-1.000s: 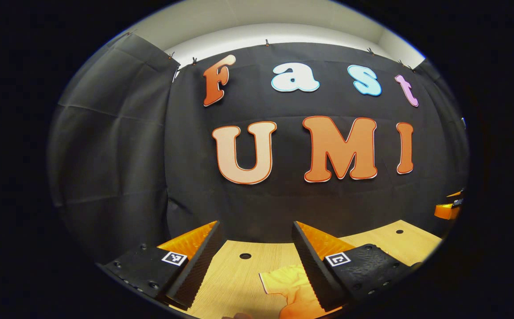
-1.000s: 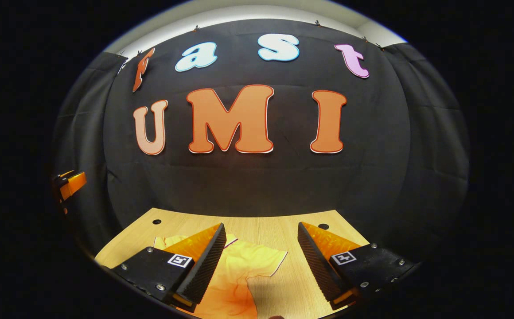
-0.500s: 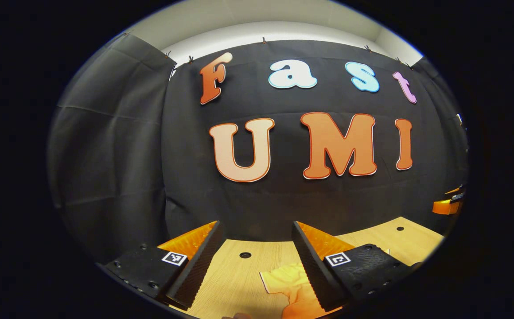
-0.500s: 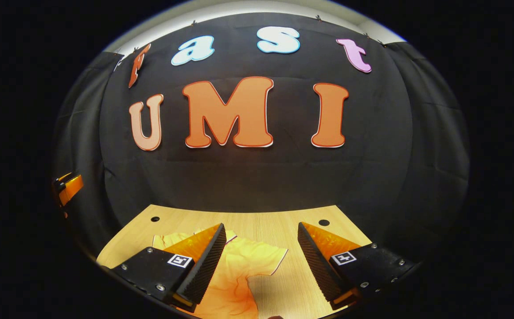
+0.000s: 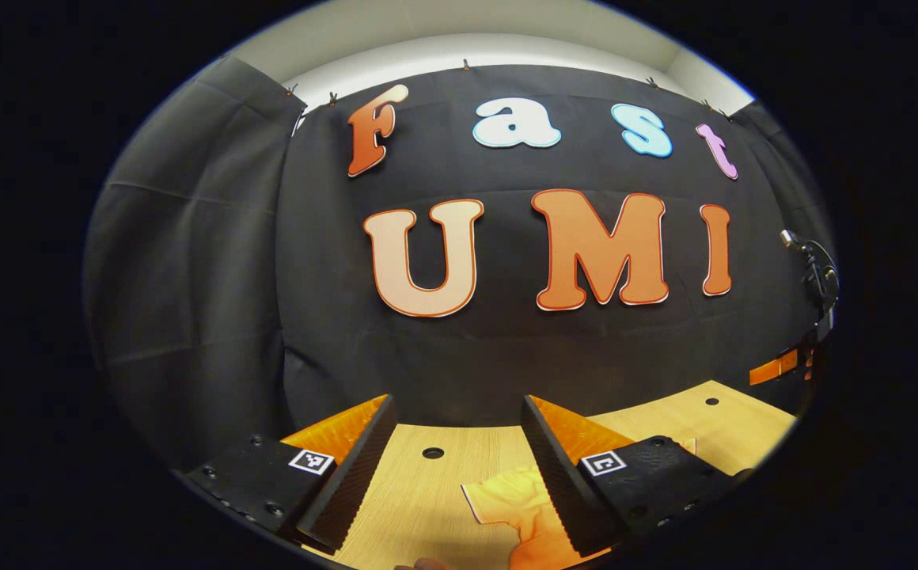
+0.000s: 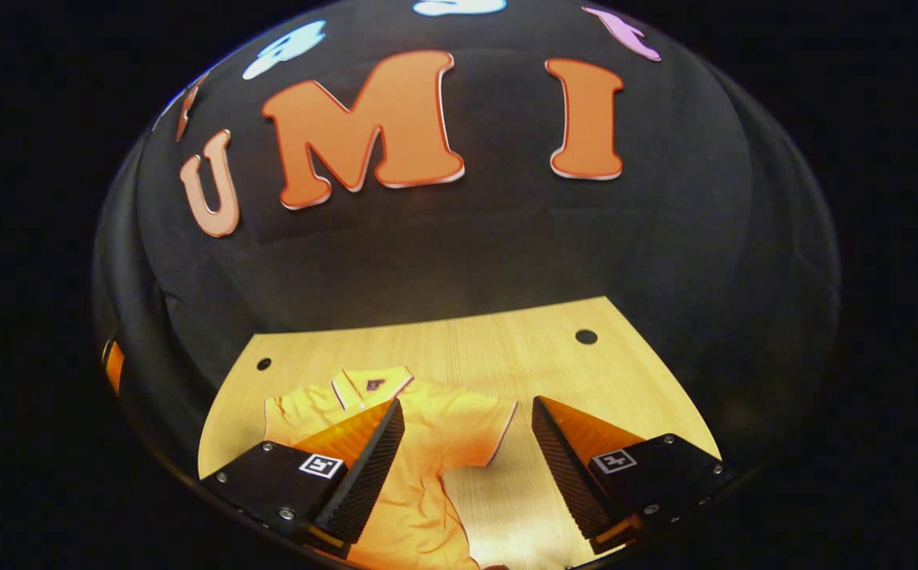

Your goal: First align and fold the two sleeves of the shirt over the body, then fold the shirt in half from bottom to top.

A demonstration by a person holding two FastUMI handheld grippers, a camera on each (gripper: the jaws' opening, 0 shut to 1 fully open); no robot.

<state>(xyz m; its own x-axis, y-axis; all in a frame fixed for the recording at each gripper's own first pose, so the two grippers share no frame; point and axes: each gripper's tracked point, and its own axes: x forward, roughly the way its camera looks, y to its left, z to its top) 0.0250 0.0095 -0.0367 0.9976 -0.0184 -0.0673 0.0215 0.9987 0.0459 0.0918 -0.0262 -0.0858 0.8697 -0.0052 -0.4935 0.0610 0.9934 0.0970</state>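
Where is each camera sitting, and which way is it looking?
Left gripper view: rides on the left gripper, looking level across the wooden table at the booth wall; its two open fingers show below, one sleeve of the shirt between them.
Right gripper view: rides on the right gripper, tilted down at the table; its open fingers frame the orange shirt.
Both views share the shirt, the table and the wall.

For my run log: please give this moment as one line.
stage: before first sleeve fold | shirt: flat on table, sleeves unfolded | left gripper: open, holds nothing | right gripper: open, above sleeve
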